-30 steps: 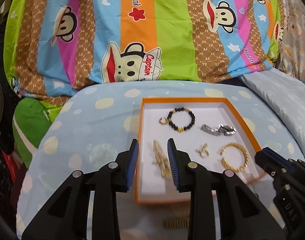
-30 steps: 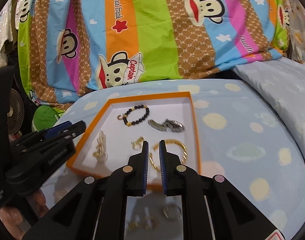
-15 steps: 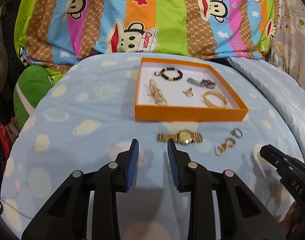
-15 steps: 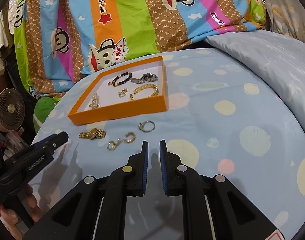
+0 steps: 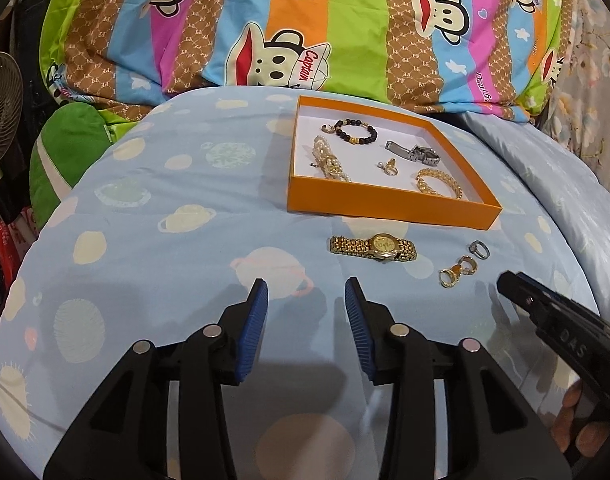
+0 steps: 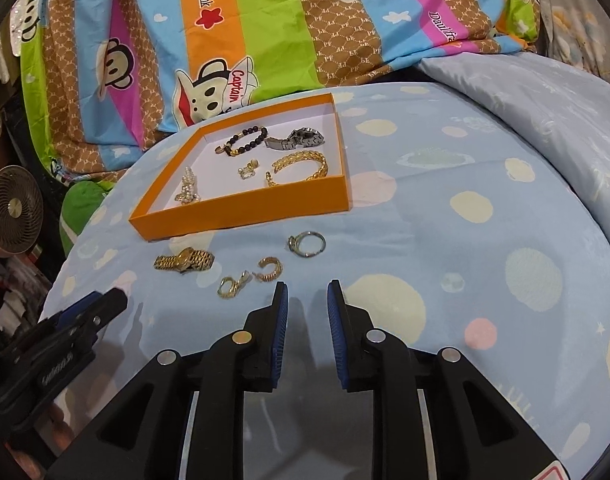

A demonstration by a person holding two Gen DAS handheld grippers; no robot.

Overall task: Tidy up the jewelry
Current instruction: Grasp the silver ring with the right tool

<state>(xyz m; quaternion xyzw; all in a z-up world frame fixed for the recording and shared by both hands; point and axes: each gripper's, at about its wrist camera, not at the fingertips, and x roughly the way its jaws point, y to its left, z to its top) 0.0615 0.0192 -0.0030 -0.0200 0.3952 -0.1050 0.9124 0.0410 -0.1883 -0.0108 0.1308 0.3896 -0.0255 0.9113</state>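
1. The work surface is a rounded cushion under a pale blue cover [image 5: 153, 216] printed with planets and pastel dots; whether it is a bed or a table underneath cannot be told.
2. Behind it lies a striped cartoon-monkey blanket [image 5: 345, 32], with a pale quilt [image 6: 545, 112] at the far right and a small fan [image 6: 13, 208] at the left edge.
3. An orange tray [image 5: 385, 204] with a white floor sits far of centre, holding a black bead bracelet [image 5: 355, 132], a silver watch [image 5: 415, 152], a gold bangle [image 5: 439, 182], a small charm [image 5: 390, 167] and a pearly gold piece [image 5: 330, 160].
4. A gold watch [image 5: 373, 247] lies on the cover just near of the tray, its long axis running left to right, dial up.
5. Right of it lie gold earrings [image 5: 457, 272] and a silver ring [image 5: 479, 249], apart from each other.
6. The left gripper [image 5: 306, 292] hovers near of the watch, its fingers just having been opening, parted with nothing between them.
7. The right gripper [image 6: 307, 294] hangs near of the earrings, its fingers likewise just having been opening, a narrow empty gap between them.
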